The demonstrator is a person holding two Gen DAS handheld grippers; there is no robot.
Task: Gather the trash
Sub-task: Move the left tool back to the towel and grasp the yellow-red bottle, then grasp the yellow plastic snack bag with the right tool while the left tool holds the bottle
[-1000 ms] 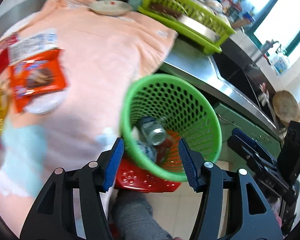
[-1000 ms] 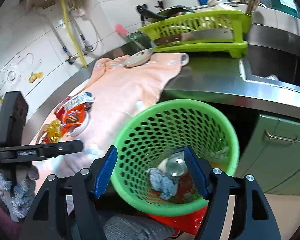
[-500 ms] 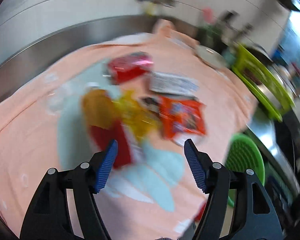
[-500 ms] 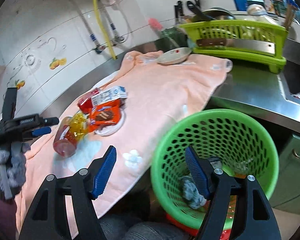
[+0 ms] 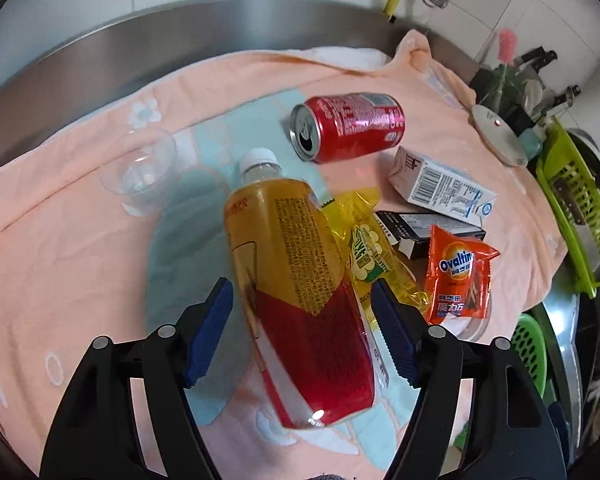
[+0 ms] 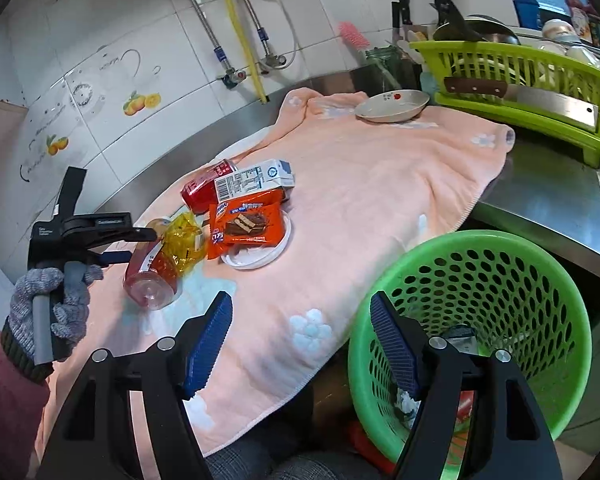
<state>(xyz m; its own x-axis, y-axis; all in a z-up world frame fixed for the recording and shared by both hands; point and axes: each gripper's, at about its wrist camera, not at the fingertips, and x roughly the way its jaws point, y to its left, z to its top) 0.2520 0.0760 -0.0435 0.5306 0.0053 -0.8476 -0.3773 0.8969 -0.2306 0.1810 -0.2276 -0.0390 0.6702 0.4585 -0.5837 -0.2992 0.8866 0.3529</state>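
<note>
My left gripper point(image 5: 300, 332) straddles the lying yellow-and-red plastic drink bottle point(image 5: 296, 292), jaws opening, pads clear of it. My right gripper point(image 6: 300, 344) hangs released beside the green perforated plastic basket point(image 6: 500, 280).

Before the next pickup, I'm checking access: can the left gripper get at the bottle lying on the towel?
Probably yes. The left gripper hangs over the bottle, its jaws opening on either side of the body. Only the yellow wrapper crowds the right side.
</note>
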